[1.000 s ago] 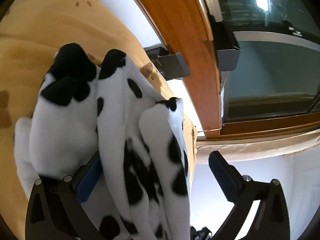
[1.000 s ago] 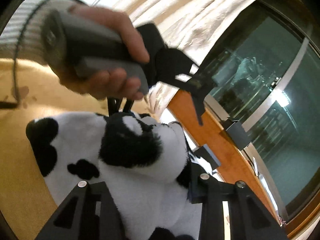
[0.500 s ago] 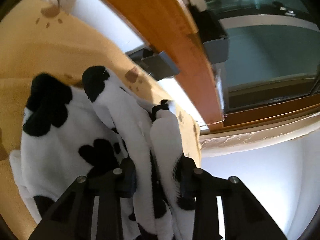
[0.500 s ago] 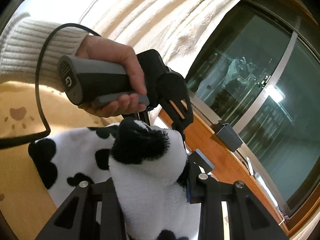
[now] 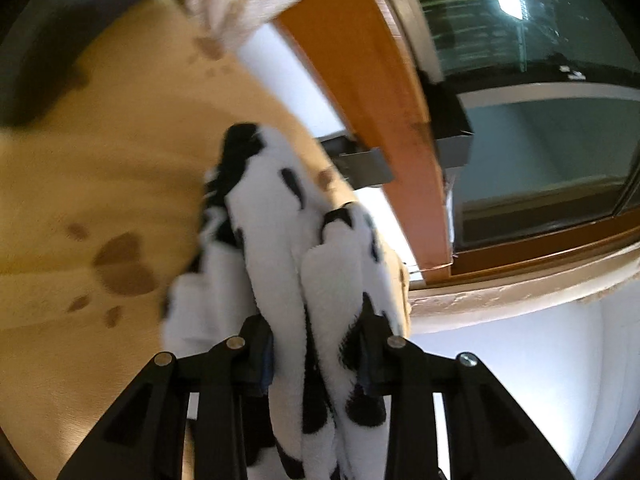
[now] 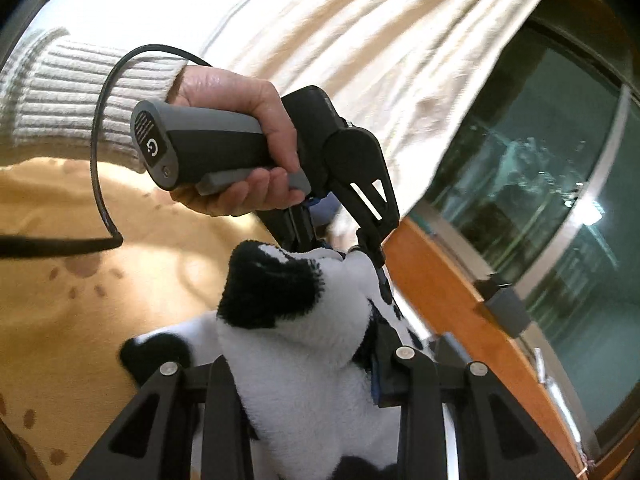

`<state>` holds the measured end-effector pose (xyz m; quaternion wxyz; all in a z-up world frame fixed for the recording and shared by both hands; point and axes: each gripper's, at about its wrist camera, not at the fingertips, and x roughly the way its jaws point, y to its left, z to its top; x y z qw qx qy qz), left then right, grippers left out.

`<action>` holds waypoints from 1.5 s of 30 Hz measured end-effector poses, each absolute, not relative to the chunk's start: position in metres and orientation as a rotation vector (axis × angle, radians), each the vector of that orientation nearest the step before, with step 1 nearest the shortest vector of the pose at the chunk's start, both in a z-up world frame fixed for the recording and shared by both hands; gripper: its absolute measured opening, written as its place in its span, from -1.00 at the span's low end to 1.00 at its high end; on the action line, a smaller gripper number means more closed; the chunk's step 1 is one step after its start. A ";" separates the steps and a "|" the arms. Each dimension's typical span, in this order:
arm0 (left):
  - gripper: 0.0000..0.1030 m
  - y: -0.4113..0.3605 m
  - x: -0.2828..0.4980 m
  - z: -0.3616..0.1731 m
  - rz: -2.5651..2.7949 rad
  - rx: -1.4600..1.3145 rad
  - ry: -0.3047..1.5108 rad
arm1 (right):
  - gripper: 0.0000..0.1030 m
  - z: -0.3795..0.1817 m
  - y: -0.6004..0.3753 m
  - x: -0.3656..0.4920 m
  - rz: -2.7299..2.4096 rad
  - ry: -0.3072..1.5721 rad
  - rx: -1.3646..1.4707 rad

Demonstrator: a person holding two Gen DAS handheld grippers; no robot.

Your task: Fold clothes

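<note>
A fluffy white garment with black cow spots (image 5: 276,240) is lifted off the yellow paw-print bedspread (image 5: 100,184). My left gripper (image 5: 316,354) is shut on bunched folds of it. My right gripper (image 6: 300,372) is shut on another thick bunch of the same garment (image 6: 292,344). In the right wrist view the left gripper (image 6: 340,248) shows above the garment, held by a hand in a white ribbed sleeve (image 6: 64,92), its fingers clamped on the garment's far end.
A wooden window frame (image 5: 380,112) and dark glass (image 5: 540,140) run along the bed's far side, with cream curtains (image 6: 360,40). A grey box (image 5: 364,164) sits by the frame. A black cable (image 6: 100,184) trails from the left handle over the bedspread (image 6: 80,300).
My left gripper closed on the garment folds and both grippers raised it off the bedspread. The garment now hangs narrower, and the left hand moved up and right in the right wrist view.
</note>
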<state>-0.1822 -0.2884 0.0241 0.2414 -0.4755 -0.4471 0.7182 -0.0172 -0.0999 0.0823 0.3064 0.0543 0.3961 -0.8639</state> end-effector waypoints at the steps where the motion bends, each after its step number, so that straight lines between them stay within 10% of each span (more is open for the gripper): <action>1: -0.31 -0.290 -0.181 0.020 1.962 -1.288 -1.225 | -0.34 0.078 -0.102 -0.017 -2.271 1.051 0.159; 7: -0.27 -0.293 -0.177 0.006 1.962 -1.226 -1.236 | -0.28 0.056 -0.115 -0.013 -2.224 1.113 0.231; 12: -0.19 -0.285 -0.179 0.011 1.977 -1.226 -1.232 | 0.29 0.055 -0.117 -0.010 -2.158 1.148 0.262; 19: 0.52 -0.303 -0.161 0.052 2.199 -1.259 -1.192 | 0.43 0.115 -0.060 0.024 -2.093 0.807 0.323; 30: 0.59 -0.185 -0.161 0.131 2.166 -1.166 -0.891 | 0.45 0.167 0.078 -0.079 -2.538 0.146 0.597; 41: 0.55 -0.177 -0.152 0.076 2.199 -1.191 -0.847 | 0.45 0.101 0.009 -0.084 -2.265 0.482 0.739; 45: 0.18 -0.189 -0.126 0.056 2.218 -1.085 -0.893 | 0.48 0.082 0.019 -0.073 -2.254 0.476 0.741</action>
